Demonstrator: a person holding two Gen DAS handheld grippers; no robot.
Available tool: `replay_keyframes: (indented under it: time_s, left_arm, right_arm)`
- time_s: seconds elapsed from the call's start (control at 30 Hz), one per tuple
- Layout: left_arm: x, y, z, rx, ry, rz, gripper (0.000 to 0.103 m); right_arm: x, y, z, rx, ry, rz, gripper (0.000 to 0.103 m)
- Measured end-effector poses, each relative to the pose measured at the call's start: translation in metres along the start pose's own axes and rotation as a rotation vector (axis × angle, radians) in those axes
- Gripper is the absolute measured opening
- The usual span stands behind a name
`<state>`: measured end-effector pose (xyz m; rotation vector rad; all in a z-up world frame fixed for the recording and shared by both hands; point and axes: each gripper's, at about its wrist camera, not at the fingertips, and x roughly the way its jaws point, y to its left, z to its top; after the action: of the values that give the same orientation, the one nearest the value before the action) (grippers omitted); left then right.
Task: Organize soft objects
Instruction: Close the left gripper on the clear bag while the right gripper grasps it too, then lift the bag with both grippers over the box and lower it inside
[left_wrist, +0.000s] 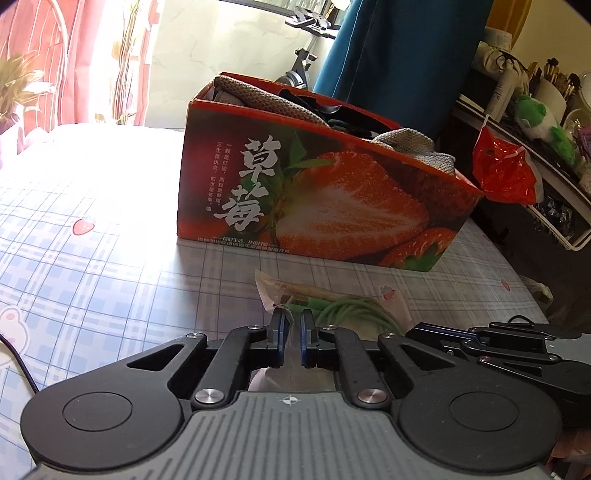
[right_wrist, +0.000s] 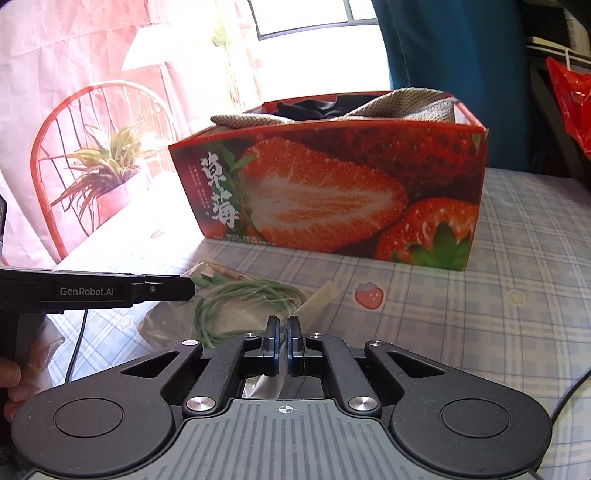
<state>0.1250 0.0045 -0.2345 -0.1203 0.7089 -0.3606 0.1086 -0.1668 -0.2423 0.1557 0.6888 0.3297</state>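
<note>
You are looking at a red cardboard strawberry-printed box (left_wrist: 325, 192), and its long side is showing two large white brush characters, 草莓, set toward 9 o'clock of the cut strawberry picture. Columns of small white Chinese text are standing beside them, and a strip of small print is running along the bottom edge; both are too small to read. In the right wrist view, the black left gripper (right_wrist: 190, 288) is bearing "GenRobot.AI" in pale letters on its side, at 9 o'clock.

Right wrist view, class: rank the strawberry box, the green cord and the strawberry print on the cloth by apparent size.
1. Strawberry box
2. Green cord, though nearer the camera
3. Strawberry print
</note>
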Motion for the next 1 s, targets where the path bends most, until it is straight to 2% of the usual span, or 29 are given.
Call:
replay_keyframes:
  time_s: [0.5, 1.0]
  left_arm:
    - [-0.025, -0.024, 0.044, 0.067, -0.122, -0.047, 0.008]
    - [-0.033, -0.044, 0.108, 0.126, -0.229, -0.076, 0.008]
  right_arm:
    - [-0.029, -0.001, 0.041, -0.034, -0.121, -0.022, 0.003]
    - [-0.043, -0.011, 0.109, -0.101, -0.23, -0.035, 0.003]
